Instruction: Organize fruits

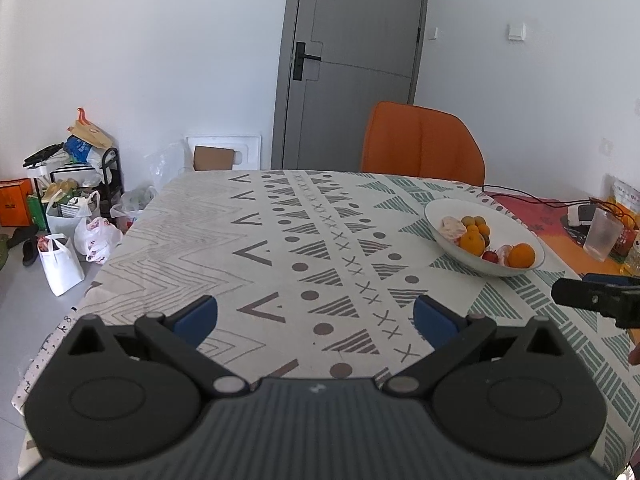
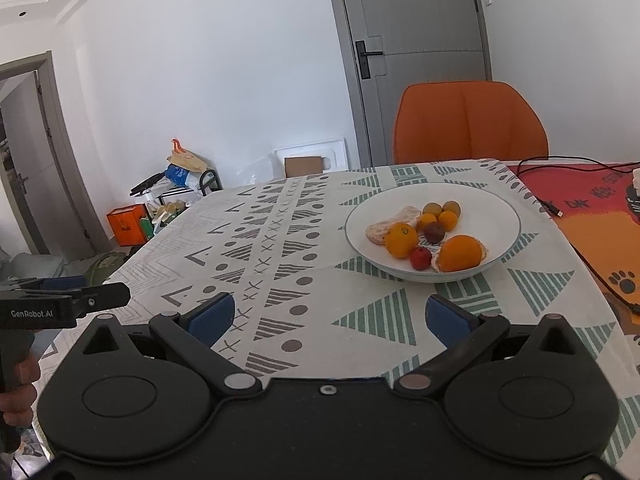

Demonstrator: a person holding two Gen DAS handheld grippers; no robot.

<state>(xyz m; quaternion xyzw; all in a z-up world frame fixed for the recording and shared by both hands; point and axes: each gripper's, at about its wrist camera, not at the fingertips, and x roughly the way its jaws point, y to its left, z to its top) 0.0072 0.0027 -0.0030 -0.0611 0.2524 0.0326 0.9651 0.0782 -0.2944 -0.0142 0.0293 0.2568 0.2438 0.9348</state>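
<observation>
Hovering above a patterned tablecloth (image 2: 288,240), both grippers are spread wide and hold nothing. Seen from its own camera, the right gripper (image 2: 327,318) points toward the bowl (image 2: 496,204), a shallow white dish that sits just beyond its blue fingertips (image 2: 446,318) and apart from them. Inside the bowl lie two oranges (image 2: 460,253), one near the front rim and one left of it, with a small red fruit (image 2: 420,258) between them, a dark plum-like fruit (image 2: 434,232) at the centre, several small yellow and greenish fruits (image 2: 448,220) toward the back, and pale peeled citrus pieces (image 2: 394,220) on the left side. The left gripper (image 1: 316,318) is well to the left of the bowl, over bare cloth, its blue pads (image 1: 196,320) far apart; from its camera the bowl (image 1: 520,226) appears up and to the right. An orange chair (image 2: 470,120) stands behind the bowl at the table's far edge, a grey door (image 2: 416,40) behind that. To the right of the bowl lie a red-and-orange mat (image 2: 592,216) and a black cable (image 2: 536,200), with a clear plastic cup (image 1: 603,236) further right.
</observation>
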